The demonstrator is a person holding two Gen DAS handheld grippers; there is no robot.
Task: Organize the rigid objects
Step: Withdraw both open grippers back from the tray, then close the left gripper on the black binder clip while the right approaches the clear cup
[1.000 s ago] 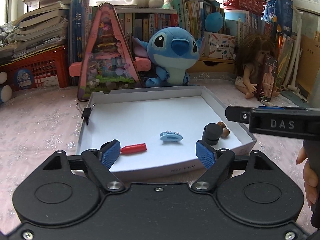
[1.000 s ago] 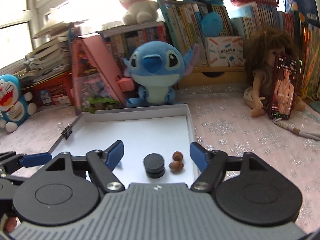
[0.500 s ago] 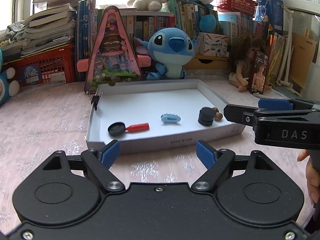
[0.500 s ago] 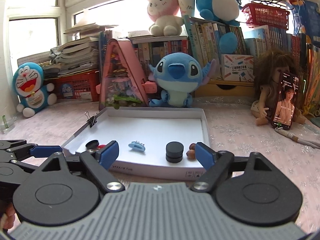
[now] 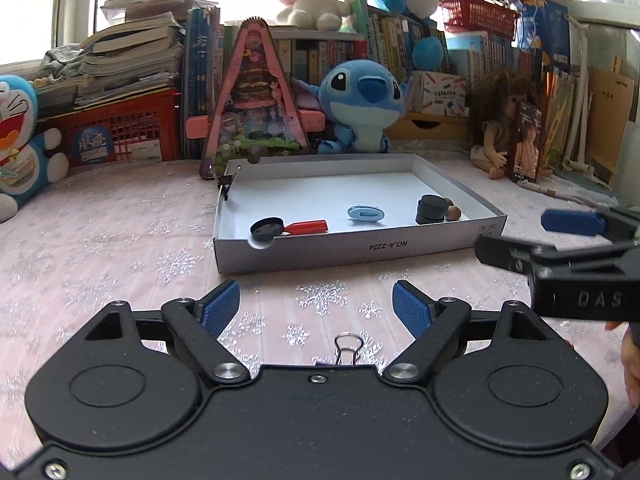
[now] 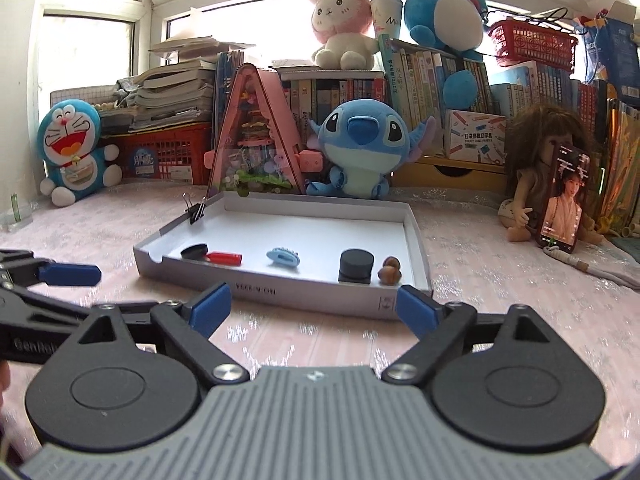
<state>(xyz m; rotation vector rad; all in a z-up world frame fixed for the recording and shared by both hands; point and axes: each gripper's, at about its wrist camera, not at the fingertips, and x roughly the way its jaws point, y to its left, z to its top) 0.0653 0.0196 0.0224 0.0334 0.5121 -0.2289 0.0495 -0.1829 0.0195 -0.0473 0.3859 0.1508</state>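
1. My left tongs [image 5: 316, 306] and right tongs [image 6: 312, 308] both gape wide, holding nothing.
2. Ahead of both sits the tray [image 5: 360, 246]. It already holds the pan [image 5: 267, 229], comb [image 5: 366, 213], puck [image 5: 430, 209] and nuts [image 5: 452, 211].
3. A binder clip [image 5: 349, 350] lies on the bench right under my left tongs; I judge it the only piece left.
4. Against half a second ago, both tongs have backed away from the tray, and the clip has come into view.
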